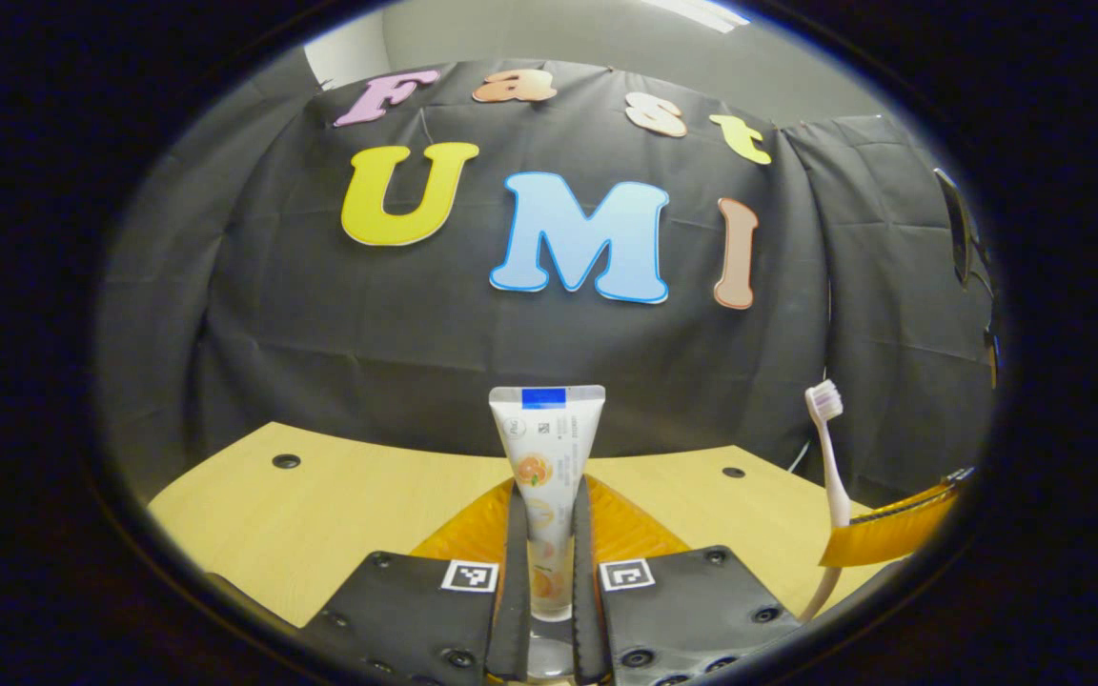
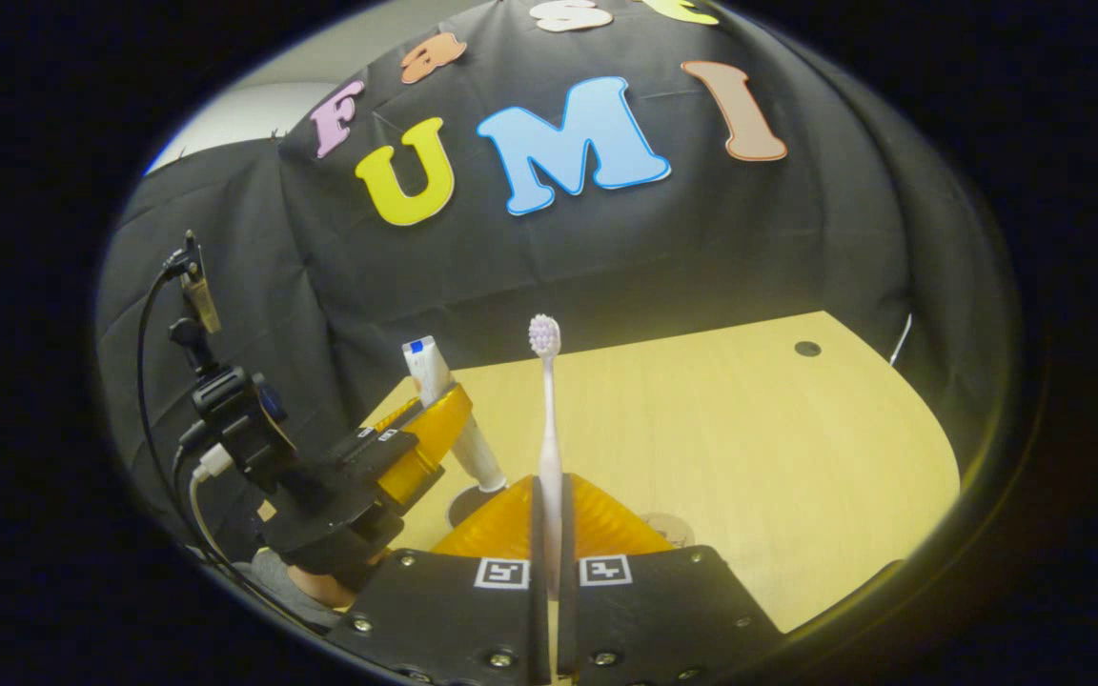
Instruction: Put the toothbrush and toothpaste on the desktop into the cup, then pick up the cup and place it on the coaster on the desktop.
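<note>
**Both tongs loaded, items raised above the counter**

Left tongs [image 1: 549,581] clamp the toothpaste [image 1: 545,476] upright, crimped end up; label print unreadable, an orange-fruit graphic visible. Right tongs [image 2: 549,562] clamp the toothbrush [image 2: 547,419] upright, bristles up. The wooden counter [image 2: 749,457] lies beneath both.

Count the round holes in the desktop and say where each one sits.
2 at least: in the left gripper view, one hole sits near the desktop back left edge, another back right. Others may be hidden.
</note>
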